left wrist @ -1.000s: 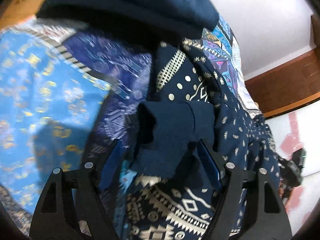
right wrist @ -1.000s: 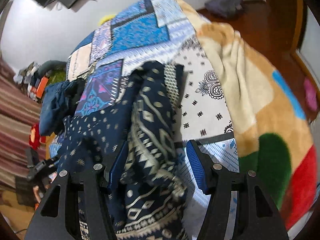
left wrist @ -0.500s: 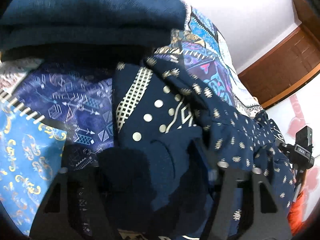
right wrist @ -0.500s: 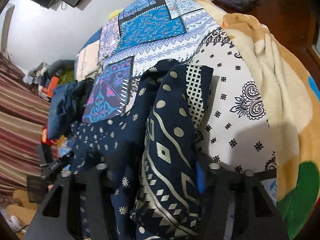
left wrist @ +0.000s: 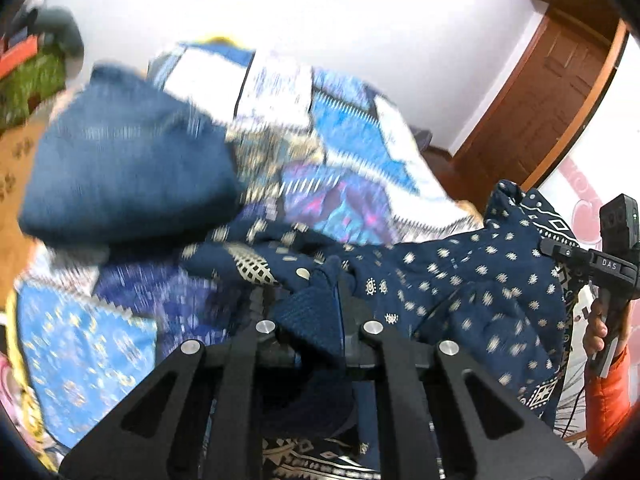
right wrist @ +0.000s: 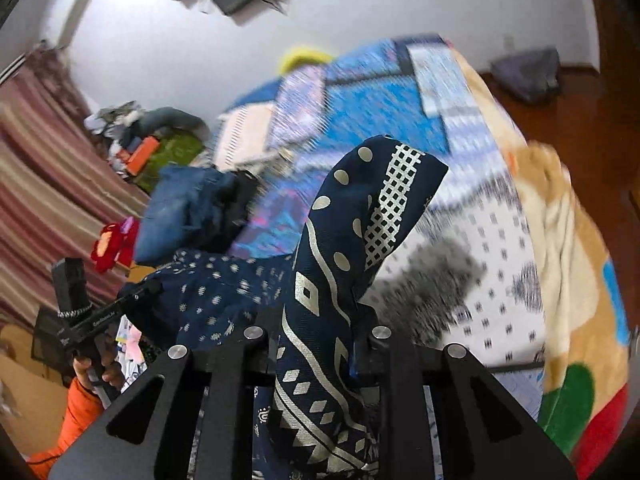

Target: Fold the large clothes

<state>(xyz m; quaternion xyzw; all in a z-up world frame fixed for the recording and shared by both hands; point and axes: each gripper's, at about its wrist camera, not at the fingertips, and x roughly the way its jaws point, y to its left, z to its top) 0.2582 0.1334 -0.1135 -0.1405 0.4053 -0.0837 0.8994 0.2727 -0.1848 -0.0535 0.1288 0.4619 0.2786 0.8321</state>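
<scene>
A large navy garment (left wrist: 472, 280) with a cream dot and diamond print hangs between my two grippers above the bed. My left gripper (left wrist: 304, 300) is shut on its dark ribbed cuff. My right gripper (right wrist: 320, 320) is shut on a patterned fold of the same garment (right wrist: 340, 240), which stands up between the jaws. The other gripper shows at the right edge of the left wrist view (left wrist: 612, 256) and at the left of the right wrist view (right wrist: 80, 312). Both views are motion-blurred.
A patchwork quilt (left wrist: 352, 128) in blue and white covers the bed, with a beige blanket (right wrist: 560, 216) on its far side. A folded blue denim pile (left wrist: 128, 168) lies on the quilt. A wooden door (left wrist: 552, 92) stands beyond.
Both grippers have closed on the garment and lifted it off the bed. The views have tilted up toward the wall.
</scene>
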